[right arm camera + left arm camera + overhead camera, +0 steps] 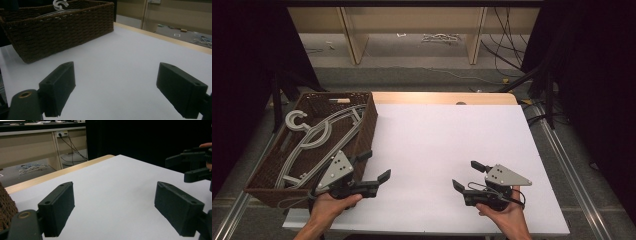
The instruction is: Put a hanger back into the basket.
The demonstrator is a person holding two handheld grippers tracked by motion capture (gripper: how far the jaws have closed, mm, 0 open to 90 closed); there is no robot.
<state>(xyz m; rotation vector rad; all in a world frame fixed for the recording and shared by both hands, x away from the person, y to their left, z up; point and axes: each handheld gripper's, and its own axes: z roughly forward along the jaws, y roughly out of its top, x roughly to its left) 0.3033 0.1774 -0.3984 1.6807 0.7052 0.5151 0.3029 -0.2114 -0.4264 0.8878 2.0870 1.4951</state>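
Note:
A brown wicker basket (367, 130) stands at the table's left edge and holds several grey plastic hangers (314, 137). My left gripper (374, 166) hovers just right of the basket's near corner, open with nothing between its jaws. My right gripper (466, 175) is over the white table top at the near right, also open and empty. In the left gripper view my own gripper (115, 206) faces bare white surface, with the right gripper (192, 165) at the far right. In the right gripper view my gripper (122, 87) points toward the basket (62, 27), where a hanger hook (59, 4) sticks up.
The white table top (447, 145) has a wooden strip (442, 97) along its far edge. Beyond it are a floor with cables (507, 45) and wooden shelf legs (354, 35). Dark curtains flank both sides.

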